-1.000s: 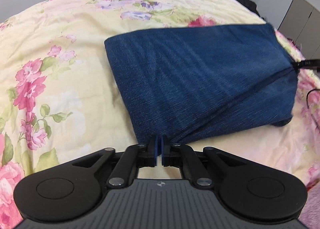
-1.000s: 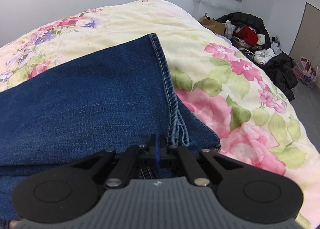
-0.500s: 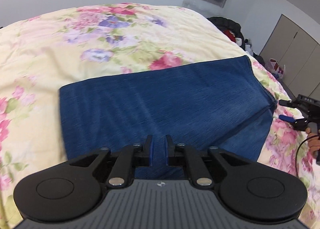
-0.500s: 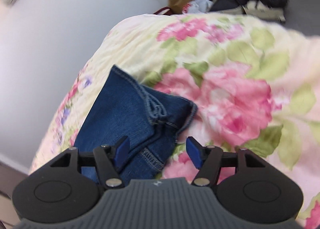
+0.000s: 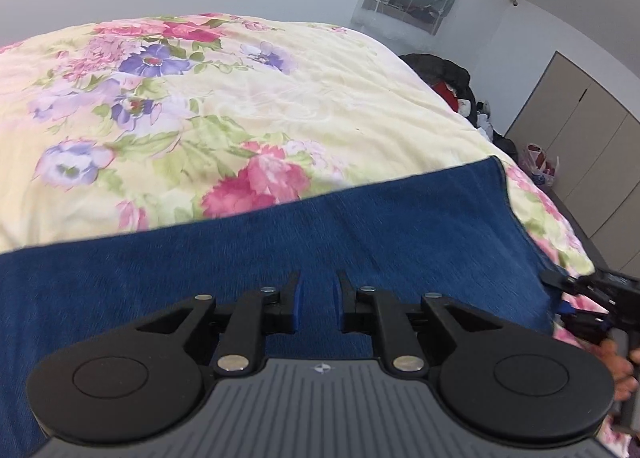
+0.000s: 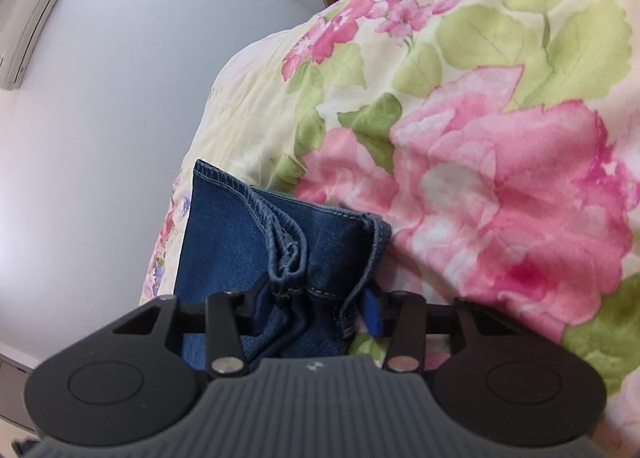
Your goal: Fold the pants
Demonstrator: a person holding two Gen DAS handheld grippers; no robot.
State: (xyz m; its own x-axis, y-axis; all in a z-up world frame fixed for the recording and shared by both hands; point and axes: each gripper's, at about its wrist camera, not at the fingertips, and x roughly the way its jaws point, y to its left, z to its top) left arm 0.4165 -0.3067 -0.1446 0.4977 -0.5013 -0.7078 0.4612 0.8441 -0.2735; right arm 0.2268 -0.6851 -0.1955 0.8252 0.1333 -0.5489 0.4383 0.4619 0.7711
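Pants [image 5: 360, 242] lie folded flat on the bed [image 5: 280, 106]; left gripper [image 5: 318, 304] slightly parted, empty; right gripper [image 6: 316, 308] wide, straddling unclamped hems; tidying possibly remains.

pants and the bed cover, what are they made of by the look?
Pants: blue denim, matte; faint slubby weave, pale contrast stitching and thick rolled hems between the right gripper's open fingers. Bed cover: soft printed woven cloth, probably cotton or a blend; floral print, low sheen, fine wrinkles, looks padded.

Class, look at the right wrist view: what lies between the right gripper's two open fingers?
In the right wrist view, the bunched hem end of the jeans lies between the right gripper's spread fingers, resting on the floral quilt.
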